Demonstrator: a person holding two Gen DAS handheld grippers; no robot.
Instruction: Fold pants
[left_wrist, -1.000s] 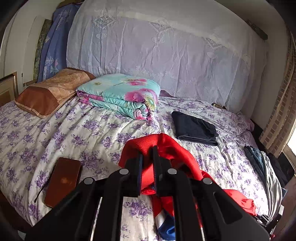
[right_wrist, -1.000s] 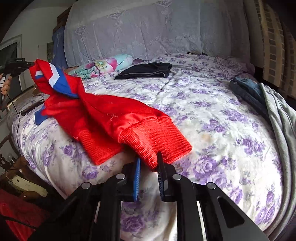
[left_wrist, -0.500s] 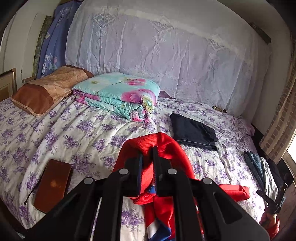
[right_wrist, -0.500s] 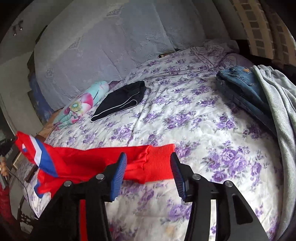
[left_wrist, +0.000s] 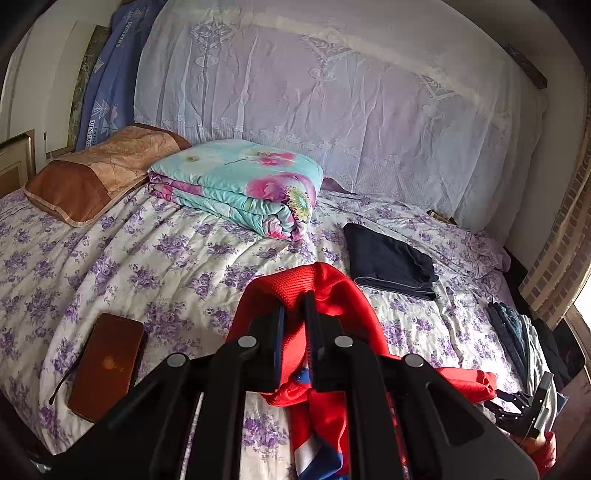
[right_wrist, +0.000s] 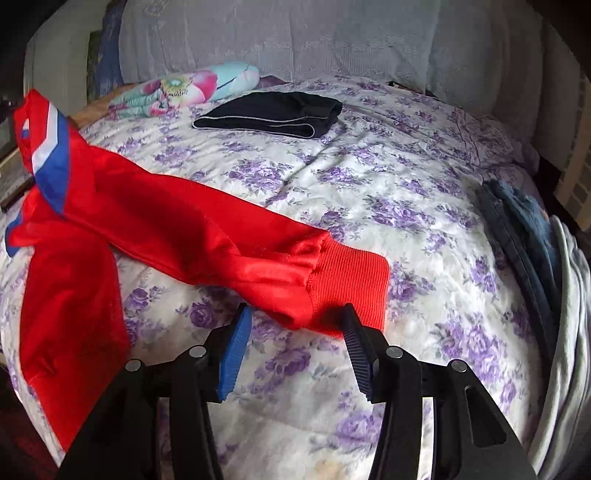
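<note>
Premises: a domestic bedroom. A bed (left_wrist: 155, 266) under a purple-flowered quilt fills the room, with a brown pillow (left_wrist: 99, 173), a folded floral blanket (left_wrist: 240, 184), folded dark clothes (left_wrist: 388, 258) and a cloth-draped headboard (left_wrist: 332, 110)

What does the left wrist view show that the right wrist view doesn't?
Left only: left tongs shut on the red pants' waistband, a brown pillow, a brown wallet.
Right only: the ribbed red cuff lying free ahead of the open right tongs.
Both: folded dark pants, floral quilt.
</note>
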